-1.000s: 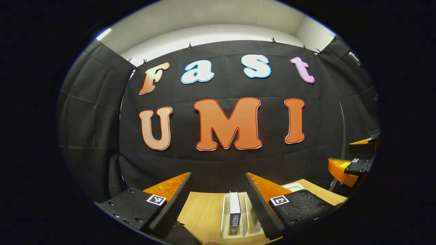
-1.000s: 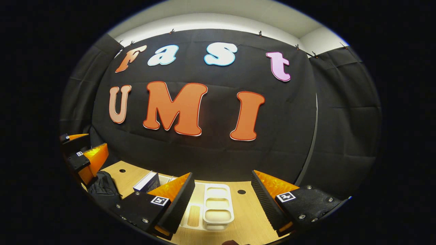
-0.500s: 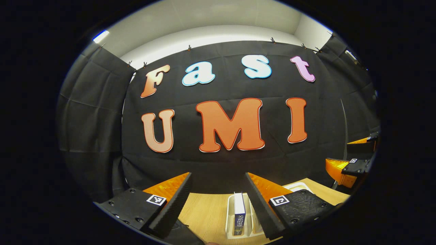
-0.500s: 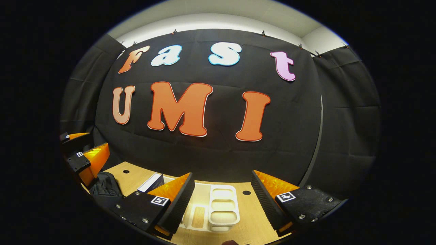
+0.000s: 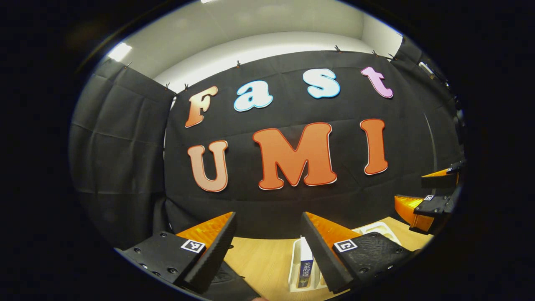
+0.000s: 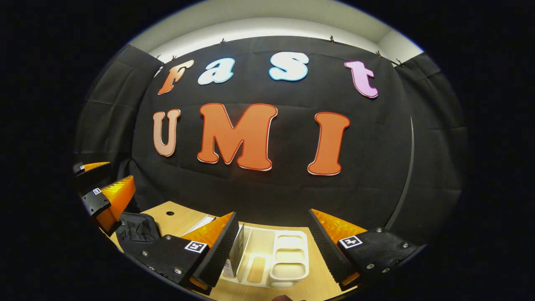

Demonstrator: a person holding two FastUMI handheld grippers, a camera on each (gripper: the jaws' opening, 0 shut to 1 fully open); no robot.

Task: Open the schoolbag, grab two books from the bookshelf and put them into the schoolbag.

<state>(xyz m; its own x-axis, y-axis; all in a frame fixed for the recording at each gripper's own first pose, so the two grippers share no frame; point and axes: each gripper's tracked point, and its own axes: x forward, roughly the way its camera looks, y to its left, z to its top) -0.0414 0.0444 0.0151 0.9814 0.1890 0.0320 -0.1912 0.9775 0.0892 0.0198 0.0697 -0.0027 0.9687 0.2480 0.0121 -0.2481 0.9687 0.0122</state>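
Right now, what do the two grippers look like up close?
Left gripper and right gripper match: two wedge-shaped fingers each, ribbed inner faces, mounted on textured blocks with screw heads, a square black-and-white marker tag on each block.

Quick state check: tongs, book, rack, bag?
left tongs: open, holding nothing
right tongs: open, holding nothing
blue book: upright in the rack
white rack: on the table, compartments bare
schoolbag: slumped on the table, zip not discernible

text: none was legible | book (image 5: 305, 267) spine: pale characters were too small to read | left gripper (image 5: 268, 216), right gripper (image 6: 273, 214): fingers bore square coded tags (image 5: 192, 246)
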